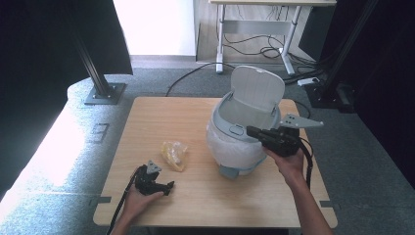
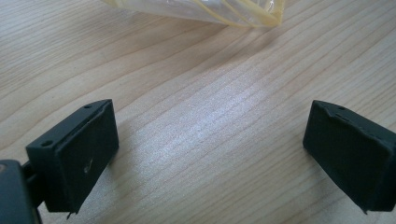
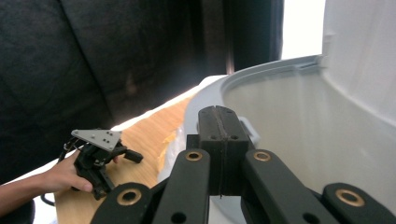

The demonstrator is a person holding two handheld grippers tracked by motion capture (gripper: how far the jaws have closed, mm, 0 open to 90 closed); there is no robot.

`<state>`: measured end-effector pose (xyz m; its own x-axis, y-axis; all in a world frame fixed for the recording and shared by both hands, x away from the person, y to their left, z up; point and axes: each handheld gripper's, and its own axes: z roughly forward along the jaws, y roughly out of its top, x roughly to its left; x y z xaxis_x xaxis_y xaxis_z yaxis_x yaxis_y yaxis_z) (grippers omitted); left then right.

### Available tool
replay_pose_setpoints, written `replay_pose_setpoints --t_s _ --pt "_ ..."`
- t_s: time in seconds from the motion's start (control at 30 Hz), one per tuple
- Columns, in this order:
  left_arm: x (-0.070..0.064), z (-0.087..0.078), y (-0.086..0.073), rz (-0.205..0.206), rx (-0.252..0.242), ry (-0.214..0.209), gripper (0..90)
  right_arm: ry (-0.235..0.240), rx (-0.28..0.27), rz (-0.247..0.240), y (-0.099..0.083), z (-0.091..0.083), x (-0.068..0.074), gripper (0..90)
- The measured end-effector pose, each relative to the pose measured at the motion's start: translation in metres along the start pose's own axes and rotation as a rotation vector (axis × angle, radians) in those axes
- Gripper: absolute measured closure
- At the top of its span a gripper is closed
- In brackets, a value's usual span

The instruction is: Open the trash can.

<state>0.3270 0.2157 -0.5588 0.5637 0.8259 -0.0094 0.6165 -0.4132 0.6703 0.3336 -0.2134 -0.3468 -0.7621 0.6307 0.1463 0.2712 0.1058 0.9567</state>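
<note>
Resting low on the table (image 1: 161,205), left claw (image 1: 169,187) gapes wide; right claw (image 1: 250,131), raised at the bin (image 1: 240,142) rim, is closed empty.

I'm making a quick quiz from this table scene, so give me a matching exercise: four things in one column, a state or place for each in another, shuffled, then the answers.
Things:
1. left gripper
2. right gripper
3. bin lid
4. yellow bag

States or places:
A. flipped up, open
B. jaws pressed together at the bin's rim
C. lying on the table left of the bin
D. jaws wide apart, low over bare wood

Pairs: 1-D, 2-B, 3-A, 4-C
</note>
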Motion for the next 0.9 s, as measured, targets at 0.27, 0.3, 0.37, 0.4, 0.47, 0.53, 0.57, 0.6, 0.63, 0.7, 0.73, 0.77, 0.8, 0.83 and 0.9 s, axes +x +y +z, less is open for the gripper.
replay_pose_setpoints --t_s 0.27,0.3,0.37,0.4,0.47,0.53,0.57,0.6,0.63,0.7,0.73,0.77,0.8,0.83,0.9 --pt "0.0 0.0 0.0 0.0 0.0 0.0 2.7 -0.075 -0.075 -0.019 -0.024 -0.049 -0.008 85.4" --pt "0.0 0.0 0.0 0.0 0.0 0.0 2.7 -0.075 -0.075 -0.019 -0.024 -0.049 -0.008 85.4" --pt "0.0 0.0 0.0 0.0 0.0 0.0 2.7 -0.087 -0.087 -0.02 -0.032 -0.058 -0.011 80.3" --pt "0.0 0.0 0.0 0.0 0.0 0.0 2.7 -0.136 -0.091 -0.033 -0.042 -0.065 -0.013 71.3" --pt "0.0 0.0 0.0 0.0 0.0 0.0 2.7 -0.17 -0.094 -0.031 -0.053 -0.07 -0.017 63.9" --pt "0.0 0.0 0.0 -0.001 -0.002 0.0 2.7 -0.178 -0.096 -0.022 -0.059 -0.073 -0.02 59.4" --pt "0.0 0.0 0.0 0.0 -0.002 0.0 2.7 -0.192 -0.103 -0.008 -0.071 -0.077 -0.024 51.3" --pt "0.0 0.0 0.0 -0.001 -0.002 0.0 2.7 -0.198 -0.105 0.001 -0.078 -0.078 -0.026 48.2" --pt "0.0 0.0 0.0 0.0 -0.003 0.001 2.7 -0.206 -0.103 0.01 -0.085 -0.079 -0.028 45.5" --pt "0.0 0.0 0.0 0.0 -0.002 0.001 2.7 -0.215 -0.099 0.019 -0.092 -0.079 -0.03 43.5" --pt "0.0 0.0 0.0 0.0 -0.002 0.0 2.7 -0.221 -0.093 0.03 -0.1 -0.079 -0.032 41.7" --pt "0.0 0.0 0.0 0.0 -0.002 0.001 2.7 -0.229 -0.079 0.039 -0.107 -0.079 -0.034 39.8" --pt "0.0 0.0 0.0 0.0 -0.002 0.001 2.8 -0.249 -0.054 0.046 -0.122 -0.079 -0.036 38.5" --pt "0.0 0.0 0.0 0.0 -0.002 0.001 2.8 -0.249 -0.054 0.046 -0.122 -0.079 -0.036 38.5" --pt "0.0 0.0 0.0 0.0 -0.002 0.001 2.8 -0.264 -0.024 0.06 -0.143 -0.077 -0.039 38.3"
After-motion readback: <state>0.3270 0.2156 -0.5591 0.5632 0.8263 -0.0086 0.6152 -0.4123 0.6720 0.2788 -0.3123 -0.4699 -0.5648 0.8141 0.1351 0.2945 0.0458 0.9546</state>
